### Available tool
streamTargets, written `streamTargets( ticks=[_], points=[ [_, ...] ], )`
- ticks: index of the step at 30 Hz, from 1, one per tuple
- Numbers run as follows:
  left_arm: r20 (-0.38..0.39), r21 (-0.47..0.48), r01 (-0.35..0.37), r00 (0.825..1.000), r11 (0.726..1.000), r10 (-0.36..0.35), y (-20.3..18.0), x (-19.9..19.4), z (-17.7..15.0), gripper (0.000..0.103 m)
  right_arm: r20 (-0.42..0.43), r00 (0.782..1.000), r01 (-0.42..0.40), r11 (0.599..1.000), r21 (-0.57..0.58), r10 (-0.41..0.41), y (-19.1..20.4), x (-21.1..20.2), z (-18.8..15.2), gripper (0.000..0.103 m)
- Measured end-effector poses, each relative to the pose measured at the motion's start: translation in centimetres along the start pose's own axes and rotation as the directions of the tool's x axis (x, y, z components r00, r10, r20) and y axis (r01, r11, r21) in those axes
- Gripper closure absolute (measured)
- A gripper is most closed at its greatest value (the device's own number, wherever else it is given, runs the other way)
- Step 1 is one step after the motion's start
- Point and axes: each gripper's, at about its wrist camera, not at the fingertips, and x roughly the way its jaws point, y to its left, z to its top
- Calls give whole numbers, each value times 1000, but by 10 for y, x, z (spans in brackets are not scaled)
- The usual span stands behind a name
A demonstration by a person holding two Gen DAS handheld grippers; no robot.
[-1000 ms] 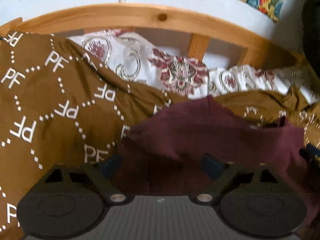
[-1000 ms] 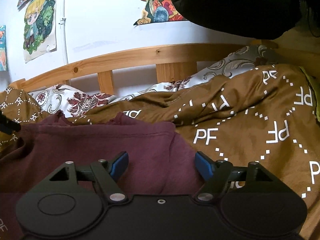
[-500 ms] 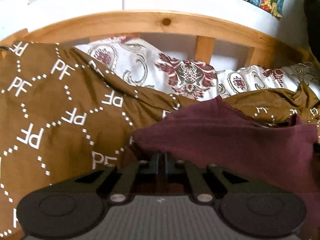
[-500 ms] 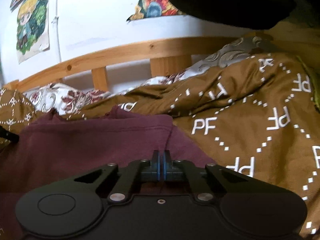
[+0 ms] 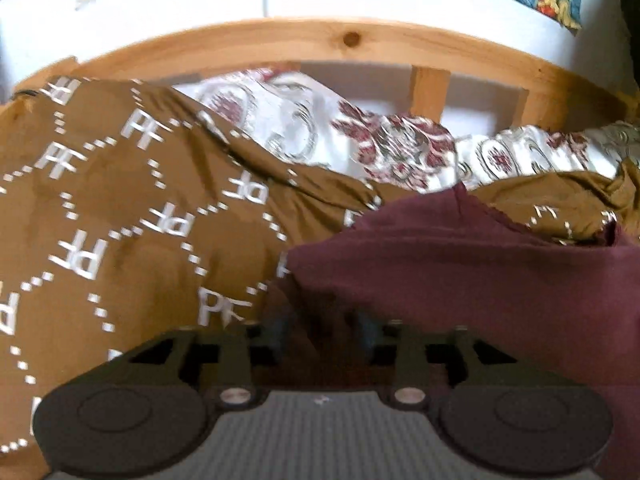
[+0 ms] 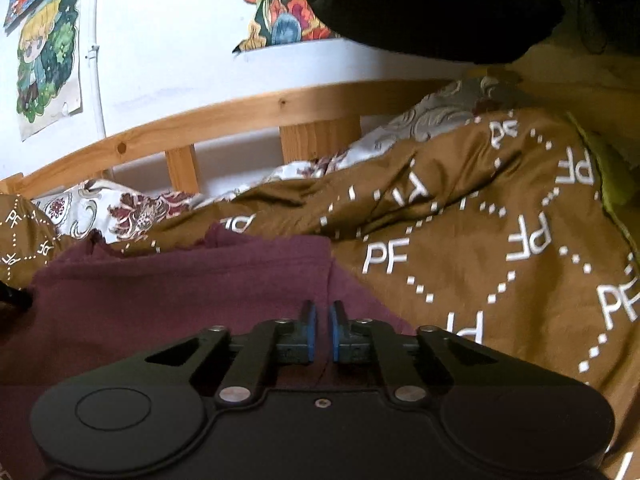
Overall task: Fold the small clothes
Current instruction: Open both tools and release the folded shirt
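A maroon garment (image 5: 460, 276) lies on a brown quilt (image 5: 120, 216) printed with white "PF" letters. It also shows in the right wrist view (image 6: 168, 292). My left gripper (image 5: 322, 332) is at the garment's left edge, its blue pads a hand's width apart with the cloth's edge draped over them. My right gripper (image 6: 322, 334) sits over the garment's right side, its blue pads parted by a narrow gap with no cloth between them.
A wooden bed rail (image 5: 352, 40) runs along the far side against a white wall. A floral pillow (image 5: 380, 148) lies under the rail. Posters (image 6: 44, 60) hang on the wall. A dark shape (image 6: 440, 4) fills the upper right of the right wrist view.
Both grippers were open a second ago, shut on the garment half a second ago, and have now opened again. The left has opened wider than the right.
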Motion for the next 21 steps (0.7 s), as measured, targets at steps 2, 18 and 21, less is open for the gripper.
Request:
streamTargets(
  ticks=[2,18,21],
  points=[
    [30,-4,-30,999,1000,30,4,-8,-1,30,8,1000,8,1000,-7,-8,2,-3,2,85],
    [16,-154,98,995,983,-97,35,-65,-59,1,83,996,40,995,-92,-32,38,-60,5,4],
    [10,-190,141,990,972,-142,39,-70,-68,1,76,996,53,995,-86,-46,47,-71,-1,1]
  ],
)
